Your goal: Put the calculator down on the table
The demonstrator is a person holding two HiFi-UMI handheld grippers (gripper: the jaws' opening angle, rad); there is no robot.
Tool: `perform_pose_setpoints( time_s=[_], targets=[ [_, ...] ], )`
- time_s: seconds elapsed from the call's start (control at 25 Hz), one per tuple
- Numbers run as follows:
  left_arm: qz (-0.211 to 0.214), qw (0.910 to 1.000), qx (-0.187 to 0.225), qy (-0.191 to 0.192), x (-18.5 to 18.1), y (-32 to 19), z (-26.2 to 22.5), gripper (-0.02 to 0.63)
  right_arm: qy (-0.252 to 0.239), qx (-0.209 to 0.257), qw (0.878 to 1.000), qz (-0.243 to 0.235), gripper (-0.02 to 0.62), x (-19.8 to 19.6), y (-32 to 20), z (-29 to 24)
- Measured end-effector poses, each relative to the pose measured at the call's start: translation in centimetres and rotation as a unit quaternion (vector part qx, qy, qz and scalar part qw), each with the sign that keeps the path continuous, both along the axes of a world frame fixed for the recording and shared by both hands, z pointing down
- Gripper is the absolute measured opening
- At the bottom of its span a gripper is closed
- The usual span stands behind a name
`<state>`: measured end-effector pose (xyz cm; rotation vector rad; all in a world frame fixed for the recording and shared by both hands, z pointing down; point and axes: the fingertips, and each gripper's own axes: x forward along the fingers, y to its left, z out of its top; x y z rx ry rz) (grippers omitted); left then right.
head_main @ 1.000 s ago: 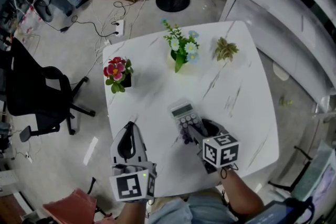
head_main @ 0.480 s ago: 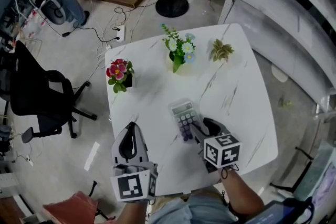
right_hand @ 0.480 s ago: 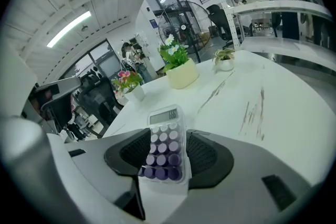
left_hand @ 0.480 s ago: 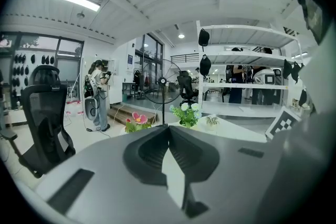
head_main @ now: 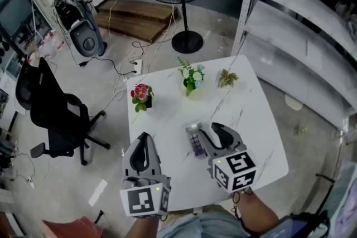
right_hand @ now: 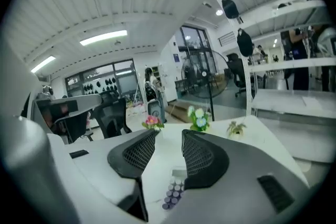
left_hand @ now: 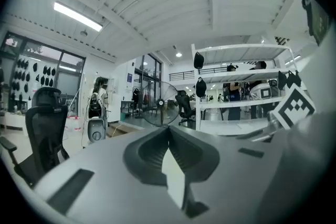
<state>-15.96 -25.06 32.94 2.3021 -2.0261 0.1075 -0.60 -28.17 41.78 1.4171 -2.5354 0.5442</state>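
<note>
The right gripper's [right_hand: 169,138] jaws stand apart, having just been closing, with nothing between them. One calculator [head_main: 195,139] lies flat on the white table [head_main: 254,125] below. The left gripper's [left_hand: 169,131] jaws meet, empty. Three potted plants stand along the far edge: a red-flowered plant [head_main: 141,96], a blue-and-white-flowered plant [head_main: 191,76] and a green plant [head_main: 226,78].

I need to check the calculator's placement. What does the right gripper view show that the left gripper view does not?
Only the right gripper view: the pale calculator with purple keys lying on the white marbled table below the right gripper, whose jaws stand apart, have just been closing and hold nothing; also the red-flowered pot, the blue-flowered pot and the small green plant. Only the left gripper view: the left gripper, jaws together, and the right gripper's marker cube. Both: the standing fan, white shelving and a black office chair.
</note>
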Motion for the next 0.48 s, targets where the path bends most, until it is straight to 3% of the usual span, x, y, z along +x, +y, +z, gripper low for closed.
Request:
perform_pose_setpoints(
  time_s=[0.24, 0.48],
  targets=[
    [0.006, 0.9982, 0.059, -0.001, 0.3, 1.9, -5.7, 0.008, 0.009, 0.121, 0.993, -0.005, 0.104, -0.9, 1.9, -9.7],
    [0.009, 0.995, 0.099, 0.007, 0.3, 3.1, -9.5, 0.008, 0.011, 0.183, 0.983, 0.008, 0.015, -0.2, 3.1, -14.6]
  ],
)
